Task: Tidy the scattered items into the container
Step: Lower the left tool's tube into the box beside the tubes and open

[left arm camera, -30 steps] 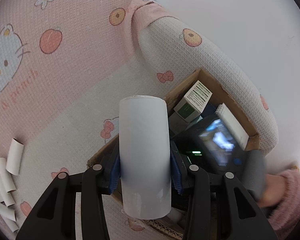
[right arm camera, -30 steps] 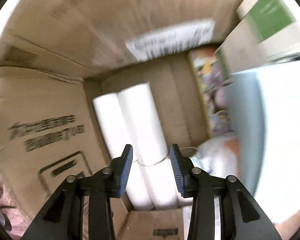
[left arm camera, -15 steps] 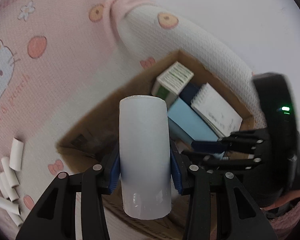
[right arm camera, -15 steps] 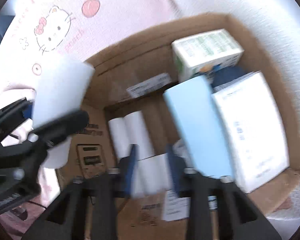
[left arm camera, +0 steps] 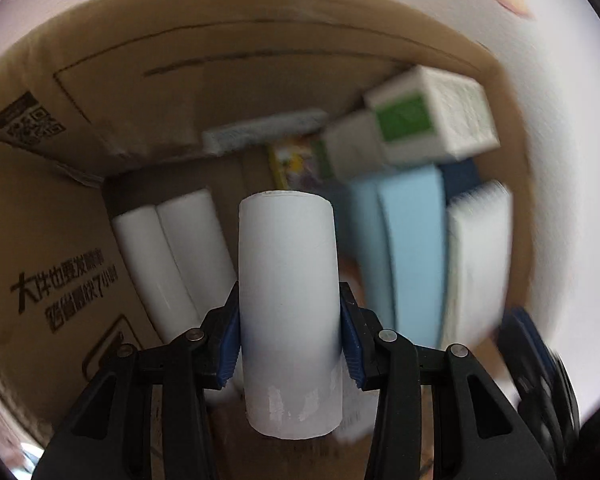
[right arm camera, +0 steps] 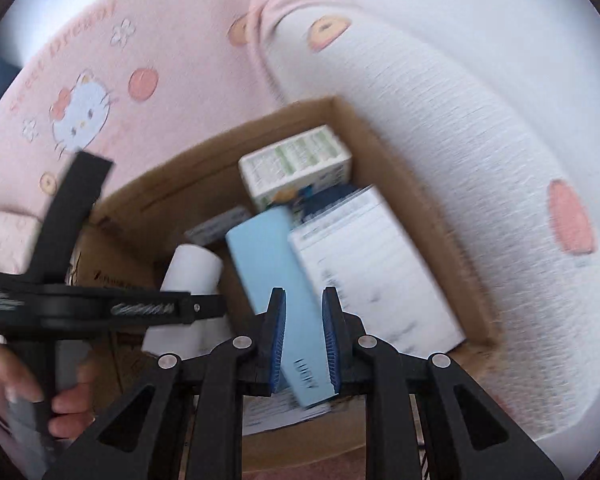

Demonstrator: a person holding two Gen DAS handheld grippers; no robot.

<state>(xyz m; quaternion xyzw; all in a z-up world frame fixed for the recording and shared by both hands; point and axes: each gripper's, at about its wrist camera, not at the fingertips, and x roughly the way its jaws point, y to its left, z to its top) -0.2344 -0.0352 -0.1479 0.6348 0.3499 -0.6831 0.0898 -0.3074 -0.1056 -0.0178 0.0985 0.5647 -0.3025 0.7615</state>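
A white roll (left arm camera: 290, 304) is clamped between the blue pads of the left gripper (left arm camera: 290, 334); it is held inside the mouth of the cardboard box (left arm camera: 148, 60), above the floor of the box; two more white rolls (left arm camera: 172, 256) are seen lying side by side against the left wall. To the right in the box, a pale blue box (left arm camera: 414, 256), a white printed box (left arm camera: 476, 264) and a green-and-white carton (left arm camera: 432, 116) are packed together. The right gripper (right arm camera: 303, 336) is held above the box with its jaws closed and nothing between them; the pale blue box is seen behind them. A hand (right arm camera: 36, 396) is seen on the left gripper's handle. The box rests on pink bedding (right arm camera: 100, 40), beside a white pillow (right arm camera: 460, 128).
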